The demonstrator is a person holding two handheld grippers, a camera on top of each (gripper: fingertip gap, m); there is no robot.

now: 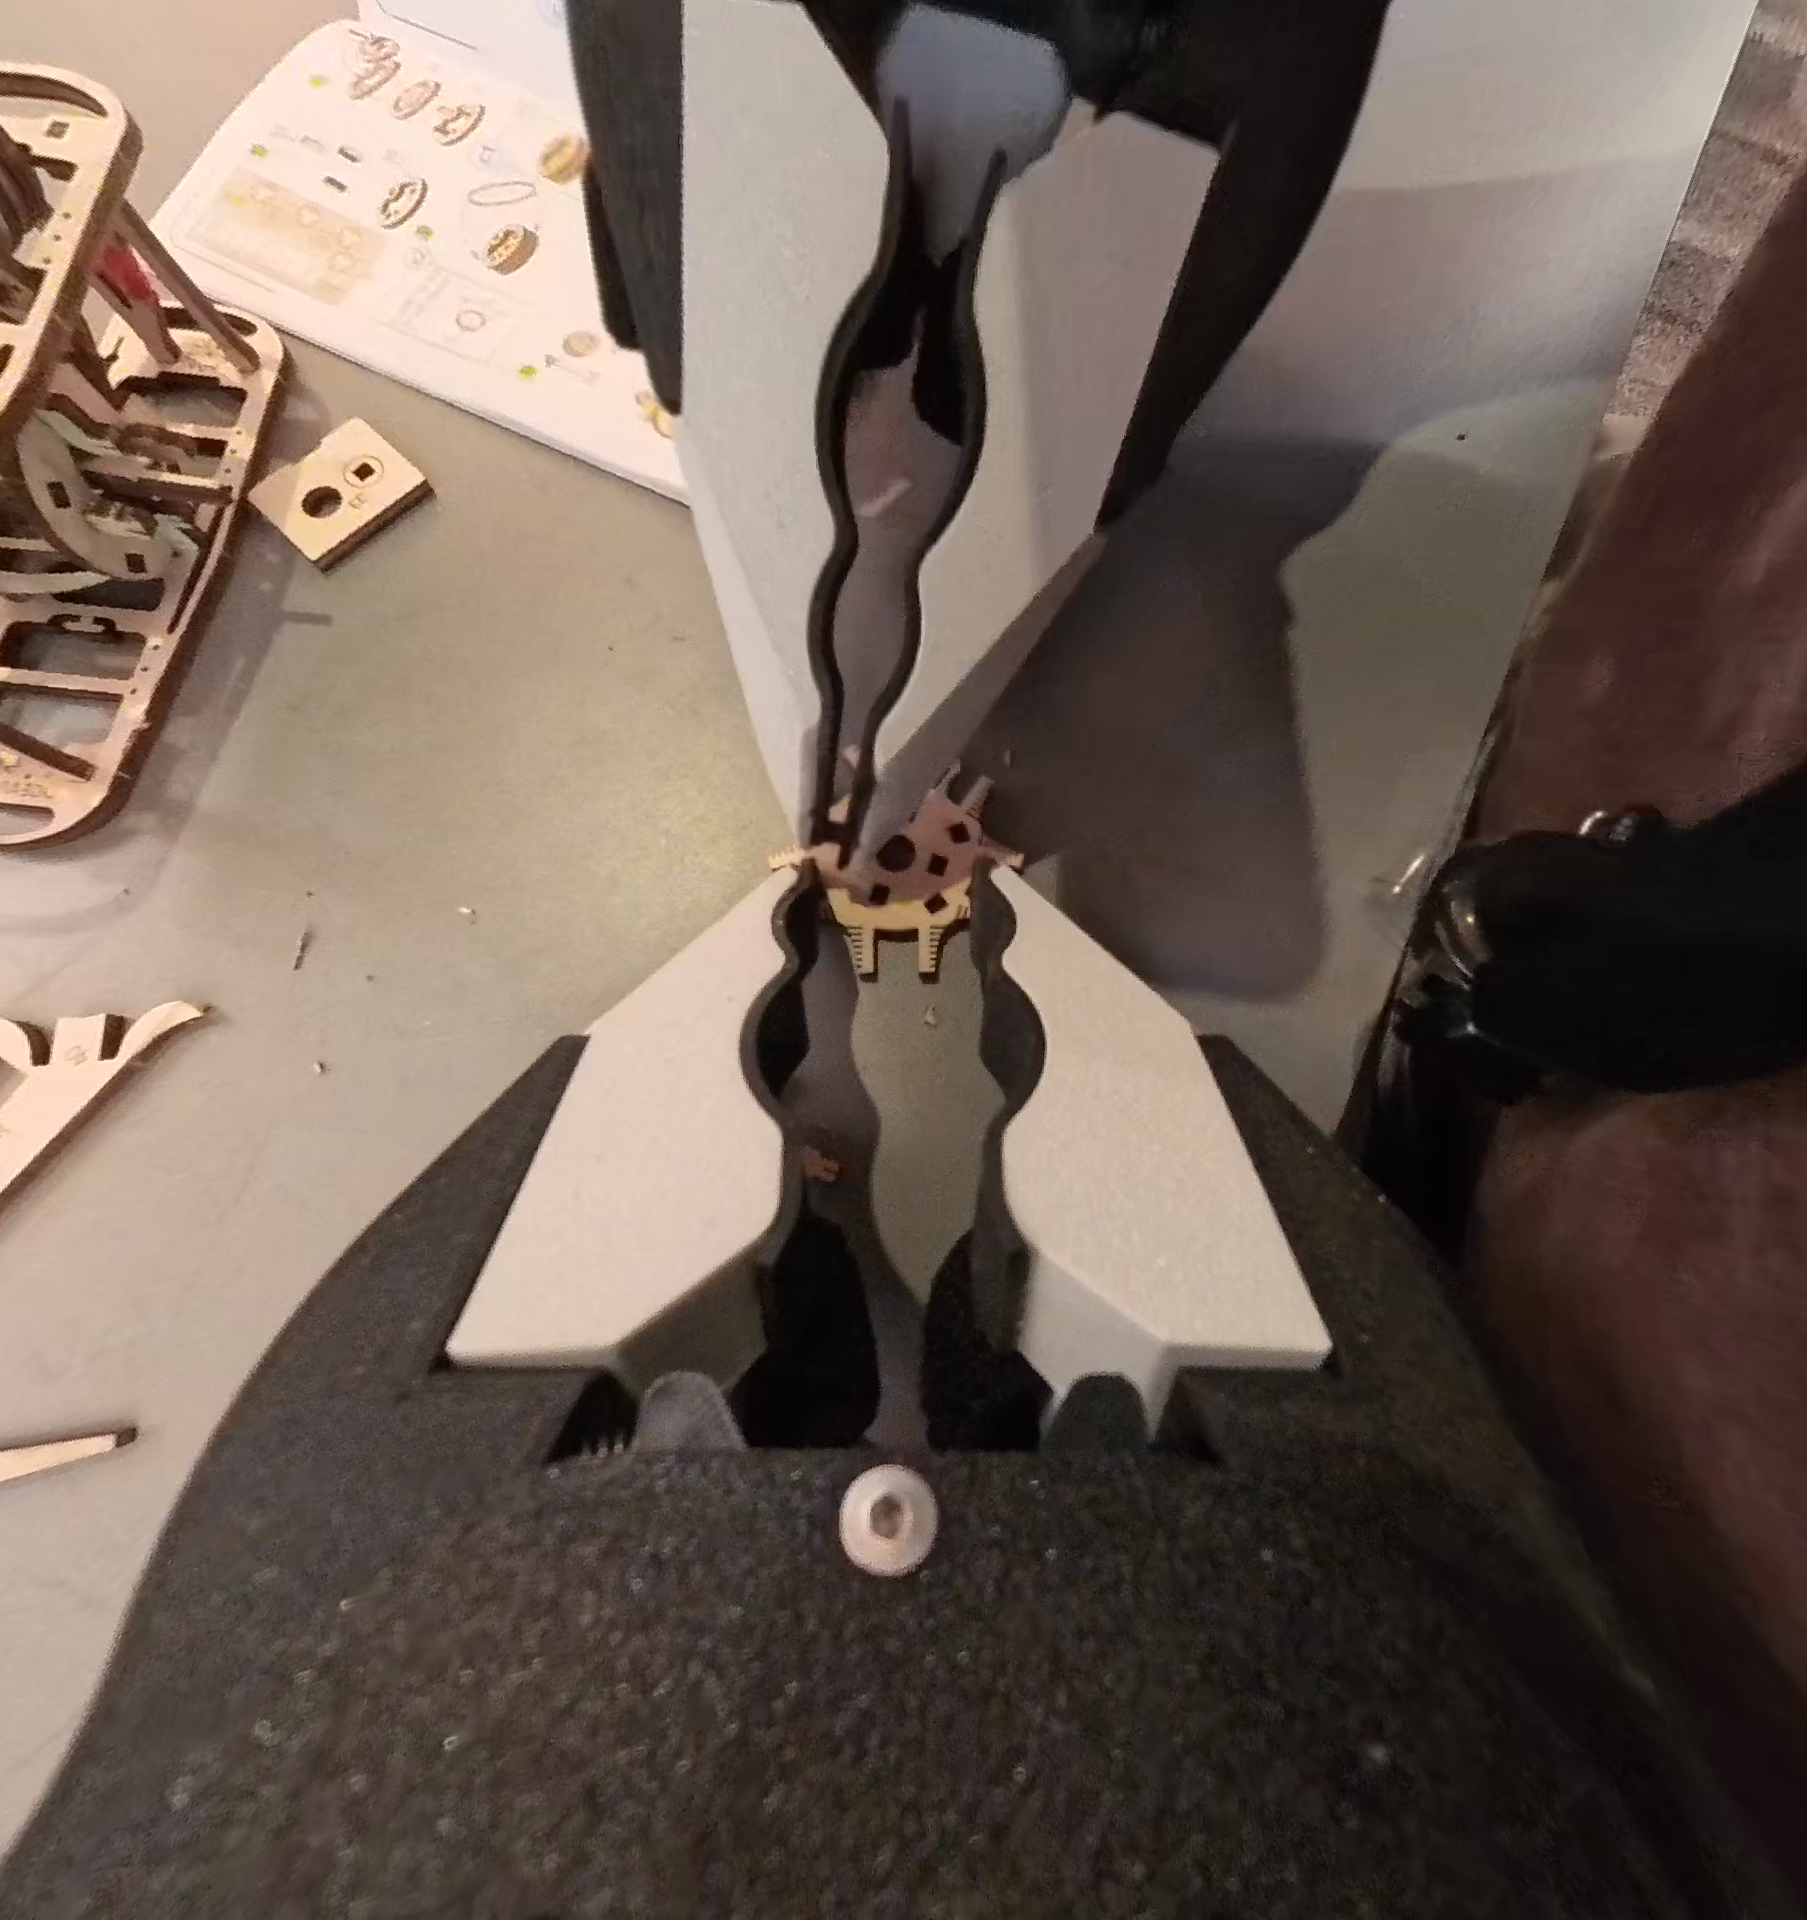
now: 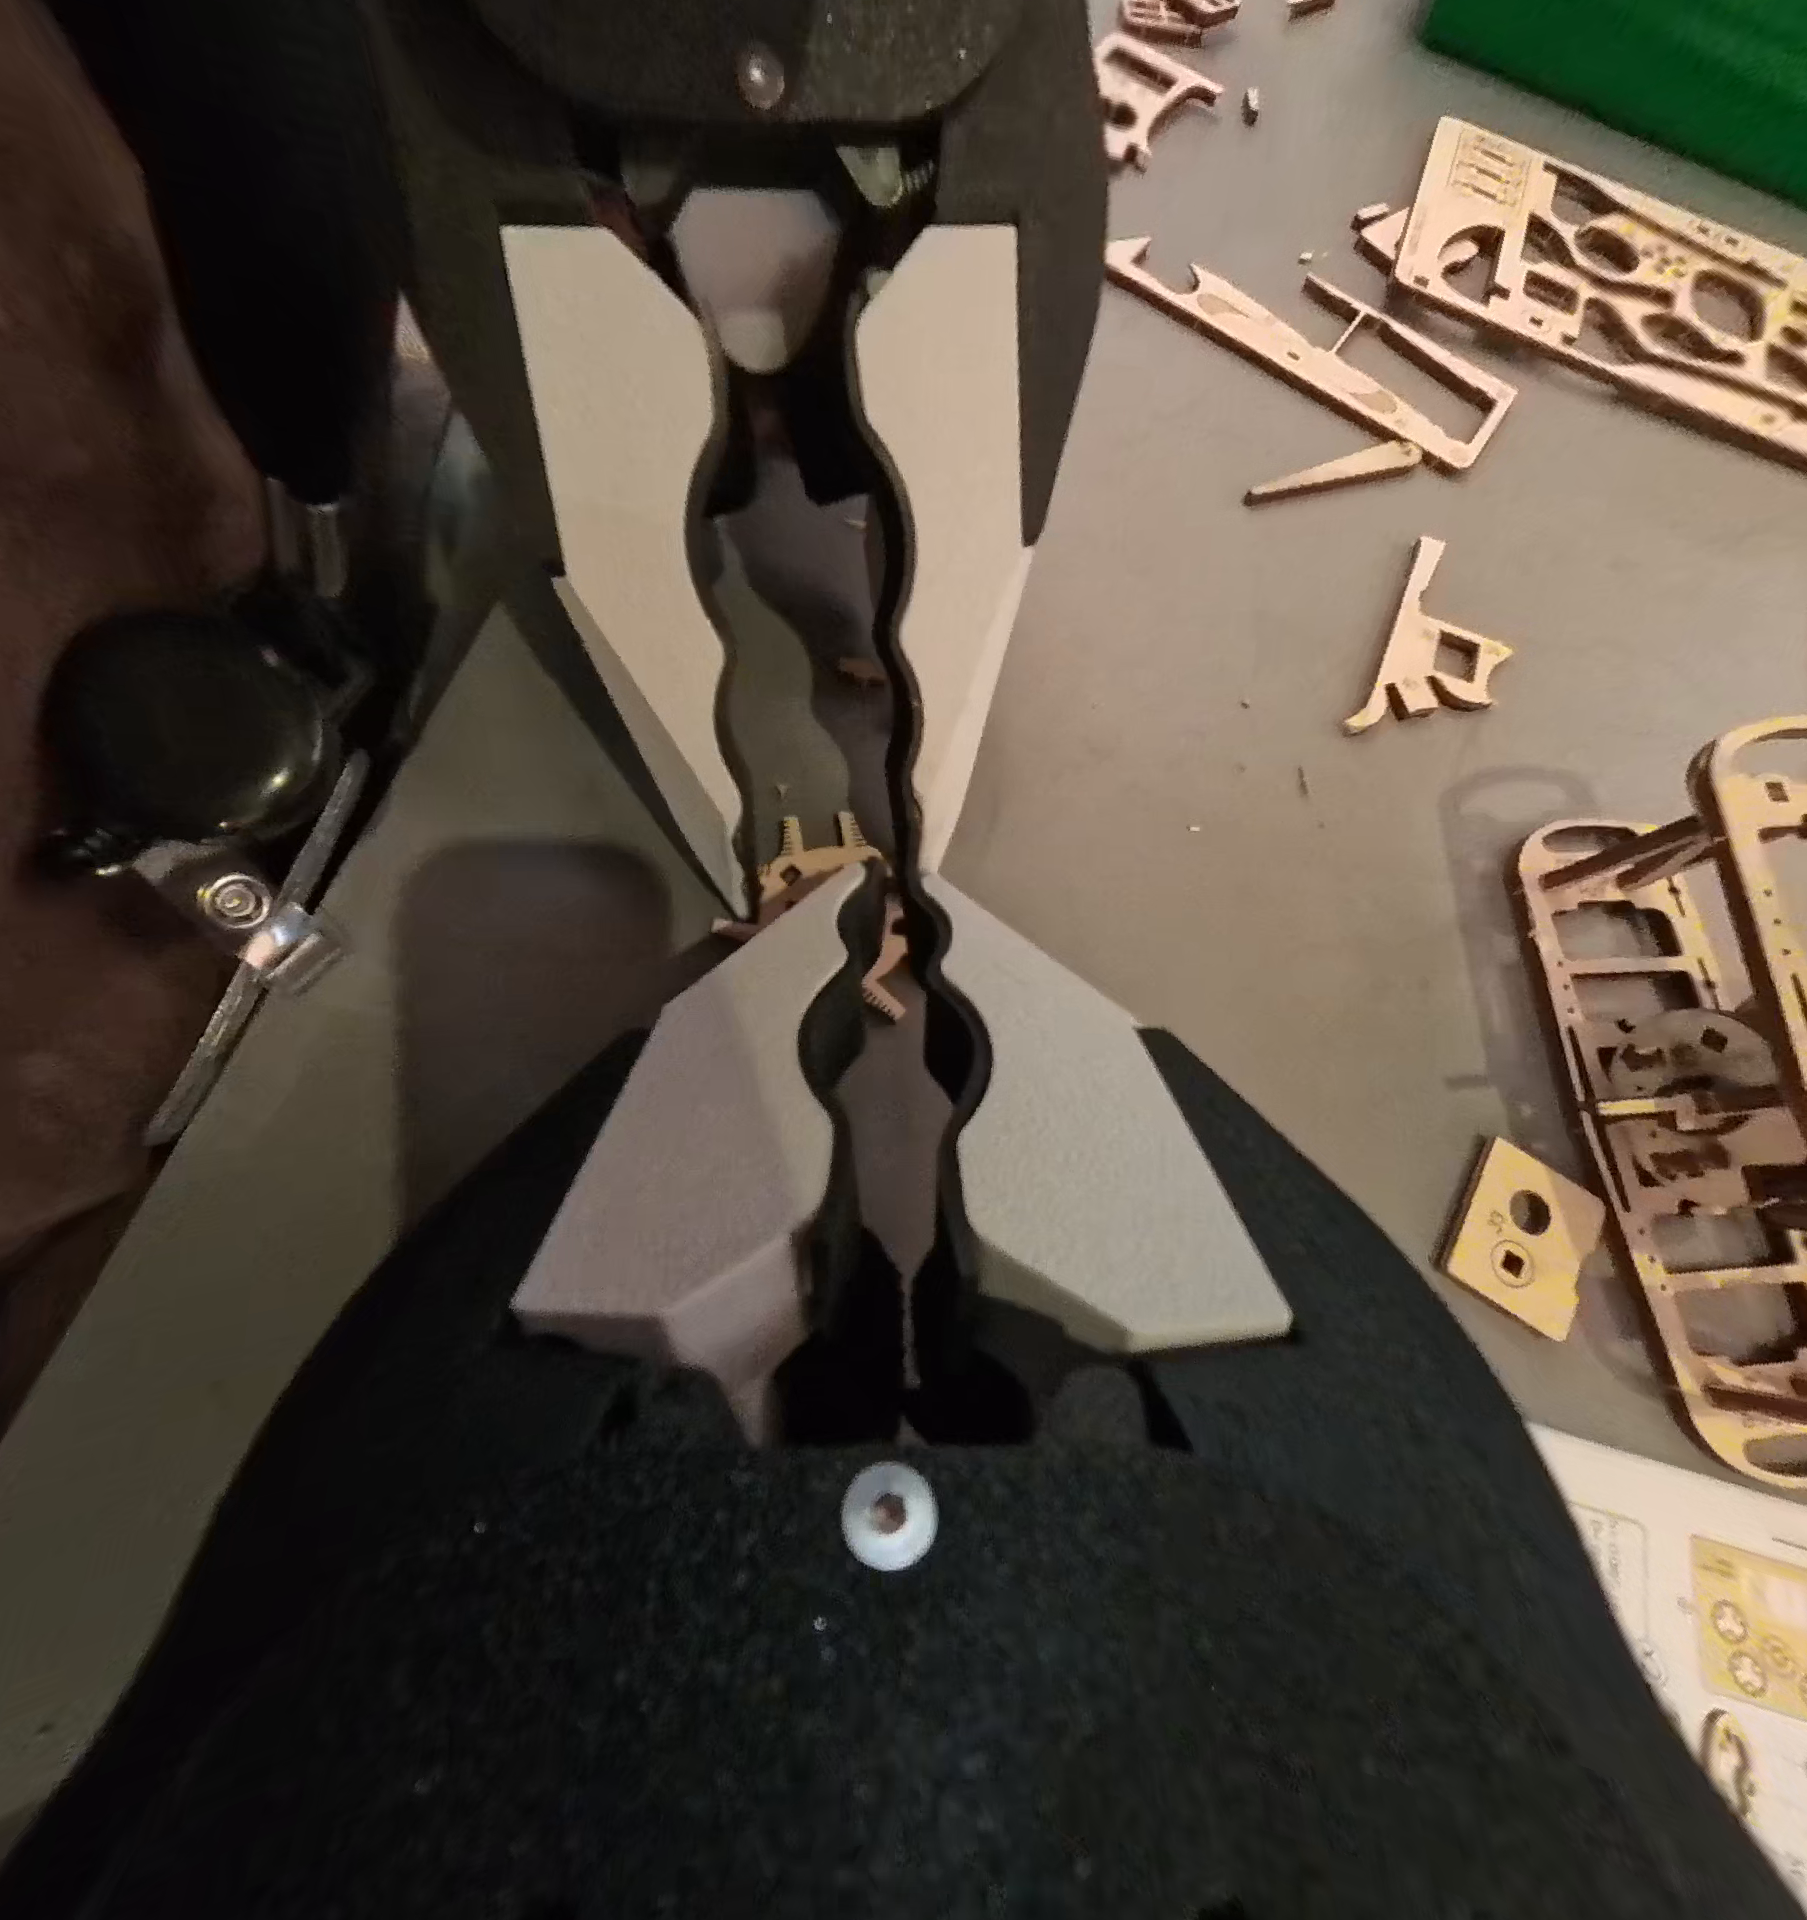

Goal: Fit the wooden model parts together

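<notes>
- Grey table top spreads under everything, scattered with wooden model parts.
- White instruction sheet lies at the far left of the left wrist view, partly under the right gripper's body.
- Part-built wooden model frame, an open cage of laser-cut plates, stands at the left edge of that view; in the right wrist view it sits at the right edge.
- Emptied plywood sheet with cut-out holes lies at the upper right of the right wrist view, near a green object in the corner.
- Left gripper points up from the bottom of its own view, its jaws narrowed onto the toothed wooden disc, which they pinch at the tips.
- Right gripper meets it tip to tip; its jaws stand almost together on a small toothed wooden piece, though its contact with the disc is hidden by the fingers.
- Square wooden plate with one round and one square hole lies just beside the frame.
- Loose offcuts rest near the left gripper: a curly scrap and a thin wedge.
- Disc and toothed piece sit between the two grippers, held above the table at mid-view.
</notes>
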